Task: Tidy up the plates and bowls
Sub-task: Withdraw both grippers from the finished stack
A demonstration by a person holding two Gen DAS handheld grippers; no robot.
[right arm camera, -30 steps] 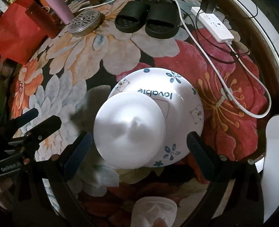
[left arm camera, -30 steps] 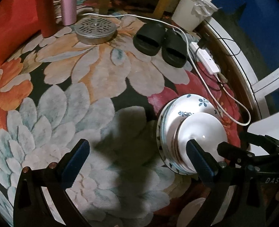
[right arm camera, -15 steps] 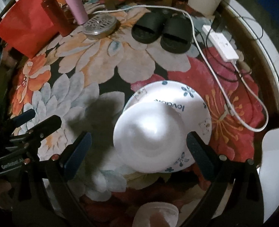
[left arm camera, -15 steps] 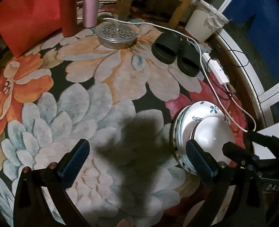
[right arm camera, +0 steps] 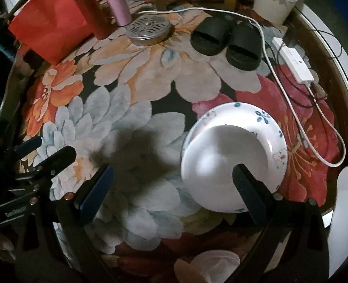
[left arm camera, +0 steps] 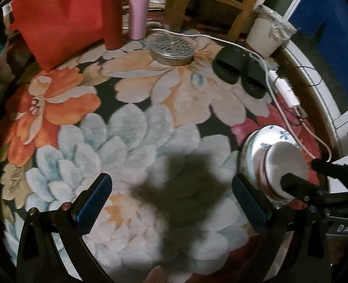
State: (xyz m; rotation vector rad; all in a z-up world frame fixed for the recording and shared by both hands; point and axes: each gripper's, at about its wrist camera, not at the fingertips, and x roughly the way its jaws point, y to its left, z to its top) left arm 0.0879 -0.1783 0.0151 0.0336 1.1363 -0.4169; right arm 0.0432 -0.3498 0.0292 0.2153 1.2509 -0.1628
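White plain bowl [right arm camera: 223,165] sits nested on the patterned plates [right arm camera: 263,122] on the floral rug [right arm camera: 138,89] — we note left gripper [left arm camera: 171,202] and right gripper [right arm camera: 171,188] both spread wide, empty.

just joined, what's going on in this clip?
A person holds a gripper in each hand over a floral rug. Both the left gripper and right gripper are open and hold nothing. A white bowl sits upside down on an upturned patterned bowl on the rug, so the stack looks made. Black slippers lie beyond it.
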